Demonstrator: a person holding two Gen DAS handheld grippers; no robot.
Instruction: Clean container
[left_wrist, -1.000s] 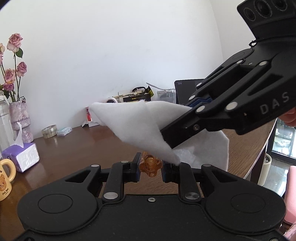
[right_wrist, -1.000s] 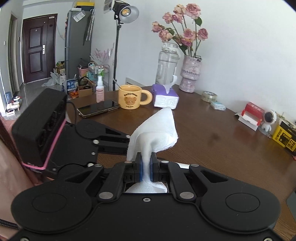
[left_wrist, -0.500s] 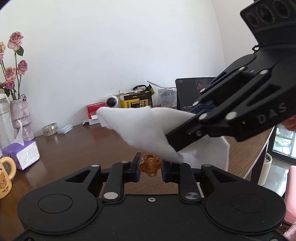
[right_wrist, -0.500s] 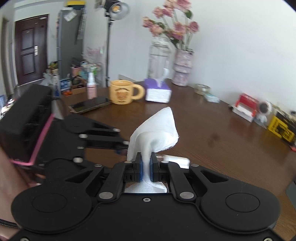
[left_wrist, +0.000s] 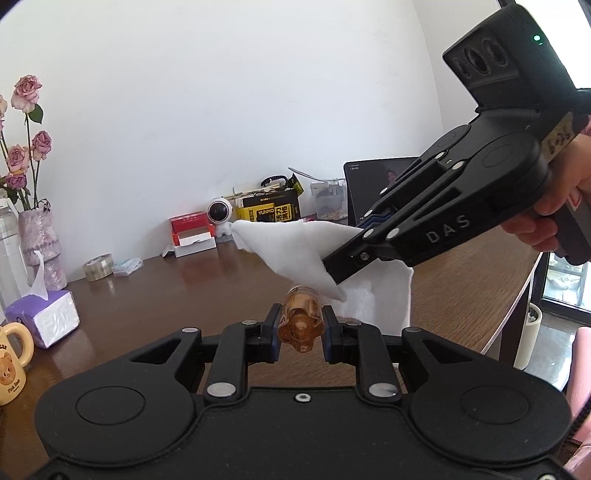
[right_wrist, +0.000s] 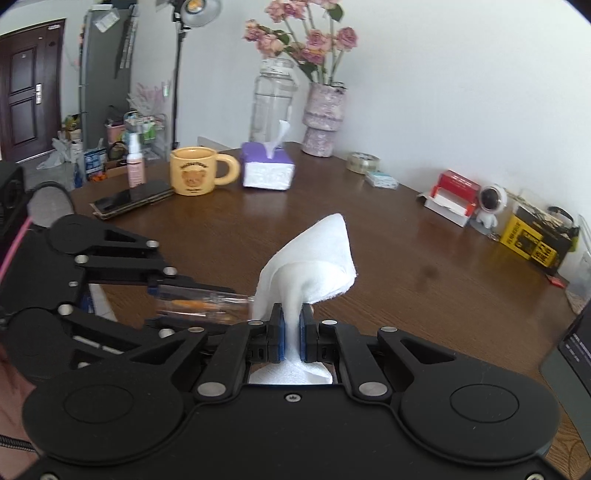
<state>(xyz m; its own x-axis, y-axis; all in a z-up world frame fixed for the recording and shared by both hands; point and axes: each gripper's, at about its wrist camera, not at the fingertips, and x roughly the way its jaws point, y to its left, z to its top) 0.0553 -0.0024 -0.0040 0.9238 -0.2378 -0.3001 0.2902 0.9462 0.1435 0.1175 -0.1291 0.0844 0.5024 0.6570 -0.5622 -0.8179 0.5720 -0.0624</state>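
My left gripper (left_wrist: 300, 330) is shut on a small clear amber bottle (left_wrist: 300, 317), held lying along the fingers above the brown table (left_wrist: 147, 295). My right gripper (right_wrist: 291, 325) is shut on a folded white cloth (right_wrist: 317, 258). In the left wrist view the right gripper (left_wrist: 334, 271) comes in from the right, and the white cloth (left_wrist: 295, 251) drapes over the bottle's far end. In the right wrist view the bottle (right_wrist: 203, 304) lies sideways, its tip meeting the cloth, with the left gripper (right_wrist: 159, 286) at left.
On the table stand a yellow bear mug (right_wrist: 195, 175), a purple tissue box (right_wrist: 267, 170), a phone (right_wrist: 133, 199), a pink spray bottle (right_wrist: 135, 166), a vase of roses (right_wrist: 325, 118), a tape roll (right_wrist: 364, 162), a red box (right_wrist: 452, 190) and a tablet (left_wrist: 376, 188). The table edge (left_wrist: 517, 306) is at right.
The right gripper has drawn back to the right and up with the cloth. More of the bottle's far end now shows beyond the left fingers. Both grippers stay shut.
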